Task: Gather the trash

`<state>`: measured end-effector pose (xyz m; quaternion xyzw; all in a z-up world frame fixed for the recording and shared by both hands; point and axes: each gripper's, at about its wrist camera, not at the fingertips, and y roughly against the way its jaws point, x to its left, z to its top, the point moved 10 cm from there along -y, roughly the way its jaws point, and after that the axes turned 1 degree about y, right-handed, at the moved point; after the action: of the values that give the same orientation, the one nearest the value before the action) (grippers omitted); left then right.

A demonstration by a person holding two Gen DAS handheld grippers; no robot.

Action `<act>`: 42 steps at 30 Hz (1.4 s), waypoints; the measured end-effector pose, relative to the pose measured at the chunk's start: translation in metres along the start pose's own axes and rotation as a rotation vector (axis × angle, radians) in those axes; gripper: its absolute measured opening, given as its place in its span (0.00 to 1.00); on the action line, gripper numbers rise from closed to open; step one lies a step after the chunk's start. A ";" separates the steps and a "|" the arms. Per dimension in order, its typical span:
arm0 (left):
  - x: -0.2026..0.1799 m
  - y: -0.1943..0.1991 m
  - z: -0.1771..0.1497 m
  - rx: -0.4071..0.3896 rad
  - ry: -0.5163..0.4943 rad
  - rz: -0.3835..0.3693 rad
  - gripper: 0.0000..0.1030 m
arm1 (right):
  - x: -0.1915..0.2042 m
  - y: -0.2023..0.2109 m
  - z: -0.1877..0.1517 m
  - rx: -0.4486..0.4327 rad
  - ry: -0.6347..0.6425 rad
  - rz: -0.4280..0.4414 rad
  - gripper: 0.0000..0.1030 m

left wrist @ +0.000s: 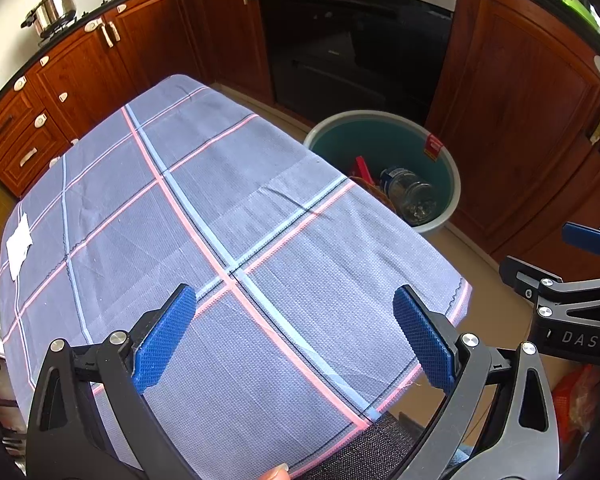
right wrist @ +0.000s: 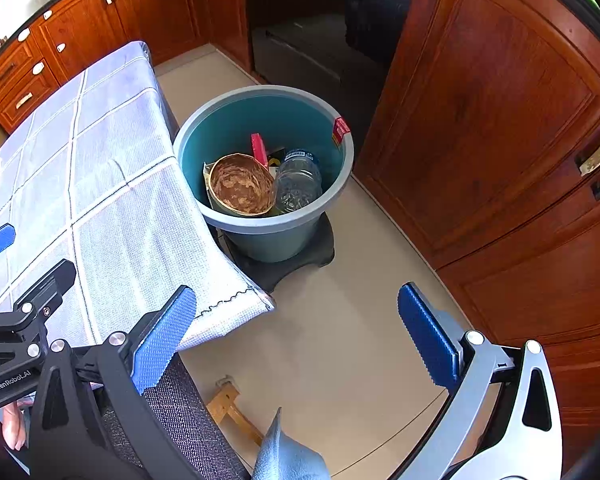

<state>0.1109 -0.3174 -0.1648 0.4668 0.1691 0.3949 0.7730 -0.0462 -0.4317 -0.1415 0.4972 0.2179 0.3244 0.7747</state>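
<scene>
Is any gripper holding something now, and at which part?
Nothing is held. The left gripper and the right gripper are both open, with nothing between their pads.

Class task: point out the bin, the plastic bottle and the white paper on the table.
Bin (right wrist: 342, 184): right wrist view, right side of its grey rim.
Bottle (right wrist: 296, 184): right wrist view, clear body.
Paper (left wrist: 19, 245): left wrist view, its middle.

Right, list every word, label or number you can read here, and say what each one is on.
"DAS" – on the black body of the right gripper, cut off at the frame edge.
"GenRobot.AI" – on the black body of the left gripper.
Red label on the bin rim: too blurred.
Bottle label: too small.
</scene>
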 end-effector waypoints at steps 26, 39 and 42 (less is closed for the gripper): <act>-0.012 0.004 0.003 -0.003 -0.040 -0.033 0.96 | -0.006 0.000 -0.001 0.001 -0.004 -0.004 0.94; -0.012 0.006 0.004 -0.004 -0.055 -0.033 0.96 | -0.009 0.000 -0.001 -0.002 -0.006 -0.006 0.94; -0.013 0.008 0.004 -0.006 -0.065 -0.031 0.96 | -0.009 0.000 0.000 -0.002 -0.005 -0.005 0.94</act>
<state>0.1018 -0.3275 -0.1578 0.4744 0.1500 0.3678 0.7856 -0.0526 -0.4381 -0.1417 0.4965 0.2169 0.3214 0.7766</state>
